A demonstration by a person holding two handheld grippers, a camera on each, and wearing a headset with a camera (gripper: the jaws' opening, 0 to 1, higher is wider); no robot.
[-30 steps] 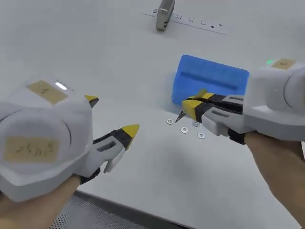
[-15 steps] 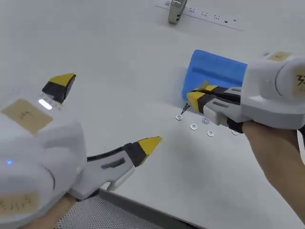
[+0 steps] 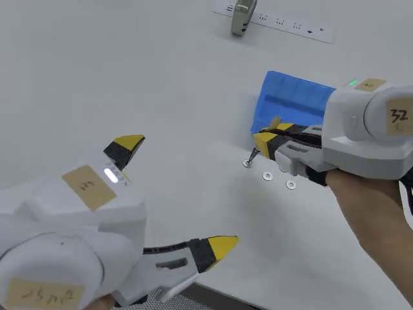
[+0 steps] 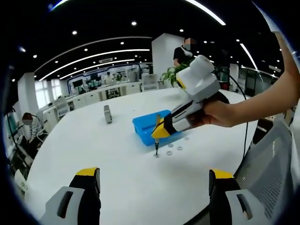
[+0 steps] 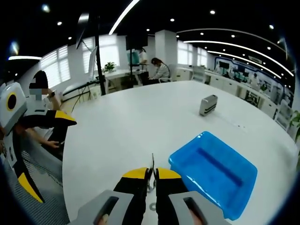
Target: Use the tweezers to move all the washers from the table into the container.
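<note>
My right gripper is shut on a pair of thin metal tweezers, which point down at the table. Their tip meets the leftmost washer; I cannot tell whether it is pinched. Two more small steel washers lie just to its right. The blue container stands directly behind them. In the right gripper view the jaws are closed around the tweezers, with the blue container to the right. My left gripper hangs open and empty near the table's front edge, left of the washers.
A white power strip with a grey plug block lies at the far side of the white table. In the left gripper view, the right gripper and several washers sit ahead of the open jaws.
The head camera has shifted. My left gripper now sits nearer the camera with its jaws wider apart. The tweezers' tip has stayed at the leftmost washer.
</note>
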